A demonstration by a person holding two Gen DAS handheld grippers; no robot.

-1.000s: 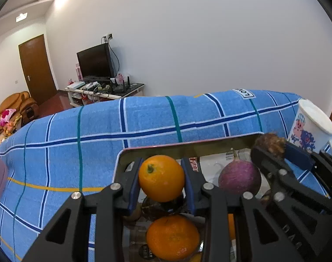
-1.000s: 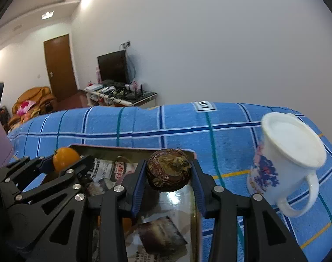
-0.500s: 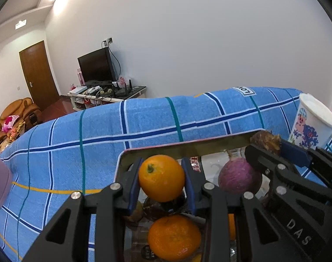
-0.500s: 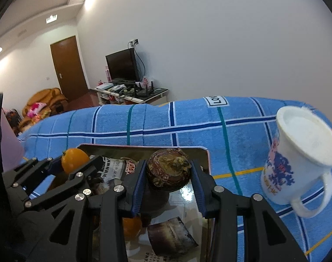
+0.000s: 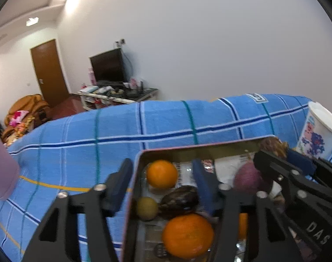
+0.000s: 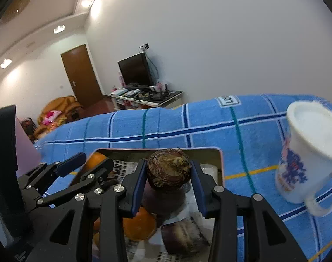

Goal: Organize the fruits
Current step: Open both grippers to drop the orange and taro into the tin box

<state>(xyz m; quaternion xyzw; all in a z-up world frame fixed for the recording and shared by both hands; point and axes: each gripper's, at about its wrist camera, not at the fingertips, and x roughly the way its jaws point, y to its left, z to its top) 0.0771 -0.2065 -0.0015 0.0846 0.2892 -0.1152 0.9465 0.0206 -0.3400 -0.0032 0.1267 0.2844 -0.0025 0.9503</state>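
Looking along my left gripper (image 5: 162,180), I see its jaws have just been opening, now wide; the orange (image 5: 162,174) sits between them, free, in the tin tray (image 5: 137,163). From the right, my right gripper (image 6: 168,180) clamps a brown mangosteen (image 6: 168,173) above the tray's far end, near the white mug (image 6: 305,155).

Black all over, the left gripper (image 5: 163,180): angular, matte linkage bars pinned with round silver screws, and a dark blue pad lining each finger (image 5: 202,185). The right gripper (image 6: 168,182) matches it, with the same black struts, bright screw heads and blue-faced fingers (image 6: 139,183). White letters "DAS" run along its near arm in the left wrist view.
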